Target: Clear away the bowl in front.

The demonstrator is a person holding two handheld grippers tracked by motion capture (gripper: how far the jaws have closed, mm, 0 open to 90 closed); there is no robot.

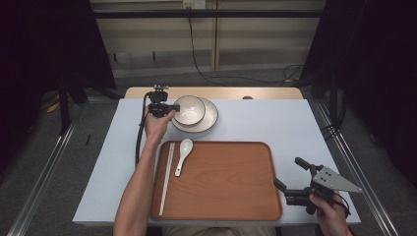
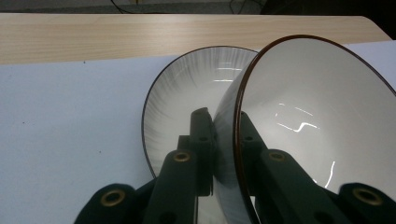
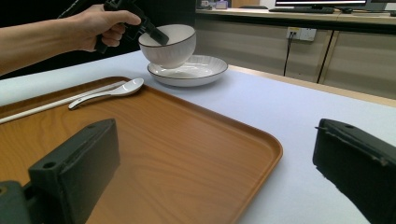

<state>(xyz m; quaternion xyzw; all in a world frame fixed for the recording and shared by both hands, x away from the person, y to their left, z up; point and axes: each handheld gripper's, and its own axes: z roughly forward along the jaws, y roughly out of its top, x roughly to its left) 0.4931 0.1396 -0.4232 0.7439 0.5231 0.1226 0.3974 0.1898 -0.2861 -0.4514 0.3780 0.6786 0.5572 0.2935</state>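
My left gripper [image 1: 169, 107] is shut on the rim of a white bowl with a dark edge [image 1: 189, 109], one jaw inside and one outside. The bowl [image 2: 317, 107] is tilted and sits close over a white ribbed plate [image 2: 187, 93]; from here I cannot tell if they touch. In the right gripper view the bowl [image 3: 170, 44] appears above the plate [image 3: 191, 72], with the hand and left gripper [image 3: 154, 30] at its rim. My right gripper [image 1: 288, 172] stands open by the wooden tray's [image 1: 221, 196] front right corner, with nothing between its jaws [image 3: 215, 158].
A white spoon [image 1: 183, 155] and a pair of pale chopsticks [image 1: 167, 177] lie along the tray's left side. A pale blue mat [image 1: 275, 123] covers the table. A wooden strip [image 1: 270, 93] runs along the far edge.
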